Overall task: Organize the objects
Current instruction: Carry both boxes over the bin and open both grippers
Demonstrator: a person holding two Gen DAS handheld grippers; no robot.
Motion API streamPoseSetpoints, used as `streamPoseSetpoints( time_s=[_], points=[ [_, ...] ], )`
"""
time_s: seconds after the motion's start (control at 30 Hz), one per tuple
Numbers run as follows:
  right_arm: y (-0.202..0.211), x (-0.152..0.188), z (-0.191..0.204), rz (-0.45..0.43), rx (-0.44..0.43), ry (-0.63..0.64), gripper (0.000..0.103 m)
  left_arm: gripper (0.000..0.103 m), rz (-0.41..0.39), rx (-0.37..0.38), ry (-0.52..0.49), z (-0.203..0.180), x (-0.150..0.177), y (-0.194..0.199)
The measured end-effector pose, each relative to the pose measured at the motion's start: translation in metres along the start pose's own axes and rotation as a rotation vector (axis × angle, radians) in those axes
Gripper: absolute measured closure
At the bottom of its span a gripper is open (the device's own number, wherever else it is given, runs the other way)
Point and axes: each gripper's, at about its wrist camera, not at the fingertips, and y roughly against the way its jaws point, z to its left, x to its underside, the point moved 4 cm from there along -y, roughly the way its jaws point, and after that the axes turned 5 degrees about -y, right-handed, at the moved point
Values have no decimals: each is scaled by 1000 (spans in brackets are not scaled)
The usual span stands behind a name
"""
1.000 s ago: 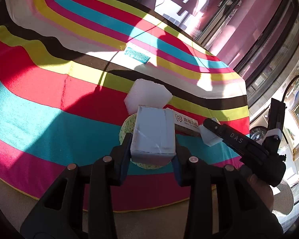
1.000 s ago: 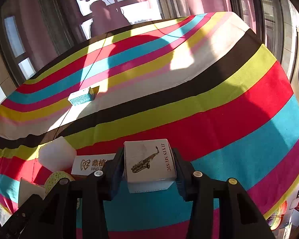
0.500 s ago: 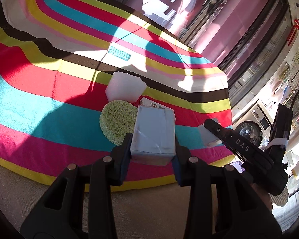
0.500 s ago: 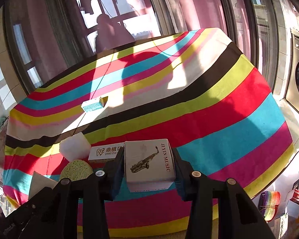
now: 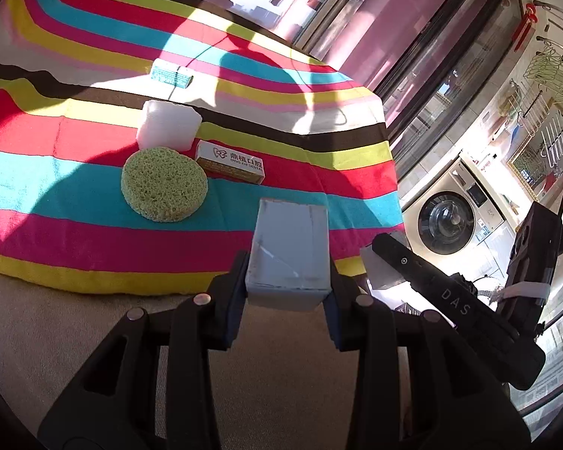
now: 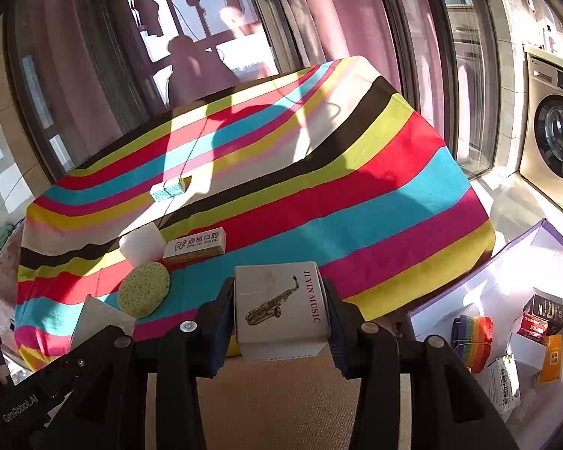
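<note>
My left gripper [image 5: 287,281] is shut on a plain grey-white box [image 5: 289,251], held in the air over the near edge of the striped table. My right gripper [image 6: 279,322] is shut on a white box [image 6: 277,307] printed with a saxophone and "JIYIN MUSIC". The right gripper also shows at the right of the left wrist view [image 5: 383,258], still clamped on its white box. On the cloth lie a round green sponge [image 5: 164,183], a white foam block [image 5: 167,124], a white dental box [image 5: 231,161] and a small teal box [image 5: 170,75].
The striped tablecloth [image 6: 375,195] covers the table. To the right on the floor stands a white bin with a purple rim [image 6: 514,247] holding several small boxes and a rainbow strap. A washing machine [image 5: 450,221] and glass doors stand behind.
Both grippers have drawn back from the table with their boxes; the table now looks farther off, and the bin on the floor has come into the right wrist view.
</note>
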Motion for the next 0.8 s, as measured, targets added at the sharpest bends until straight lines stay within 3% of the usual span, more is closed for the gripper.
streamPoseSetpoints(
  time_s=[0.43,0.8],
  points=[
    [55,26,-49,8,103,-15,58,62,112,128,-54,-58,21,-18],
    [83,35,-117,33,257,-99,58,62,214,232,-143,-117,42,-45]
  ],
)
